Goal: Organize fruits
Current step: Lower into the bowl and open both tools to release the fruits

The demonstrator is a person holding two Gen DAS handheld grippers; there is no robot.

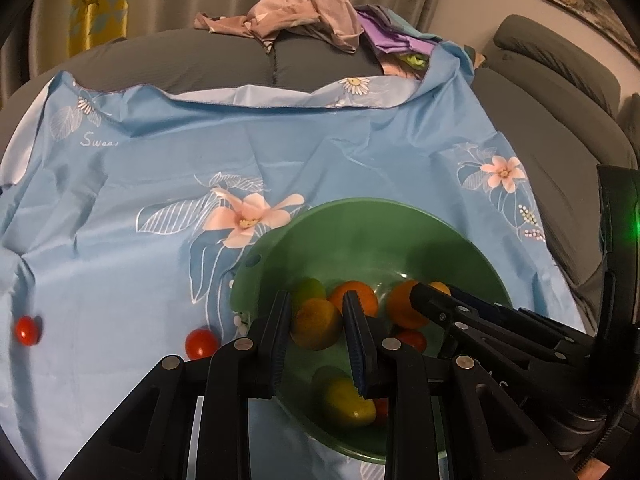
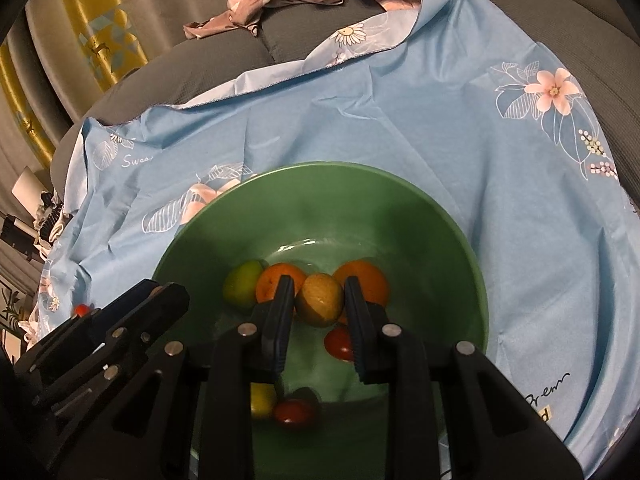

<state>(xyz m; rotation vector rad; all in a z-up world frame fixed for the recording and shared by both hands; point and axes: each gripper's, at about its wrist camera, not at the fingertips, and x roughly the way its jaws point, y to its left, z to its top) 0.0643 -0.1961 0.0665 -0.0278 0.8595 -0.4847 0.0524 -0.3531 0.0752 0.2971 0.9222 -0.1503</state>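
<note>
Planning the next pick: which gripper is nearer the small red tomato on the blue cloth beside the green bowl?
Left gripper: just right of the red tomato. Right gripper: farther, over the green bowl.

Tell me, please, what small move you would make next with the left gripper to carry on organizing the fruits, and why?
I would probably swing the left gripper out of the green bowl toward the nearer red tomato, opening it on the way. Two tomatoes, that one and another, lie on the blue cloth outside the bowl, and both grippers look shut and empty.
</note>
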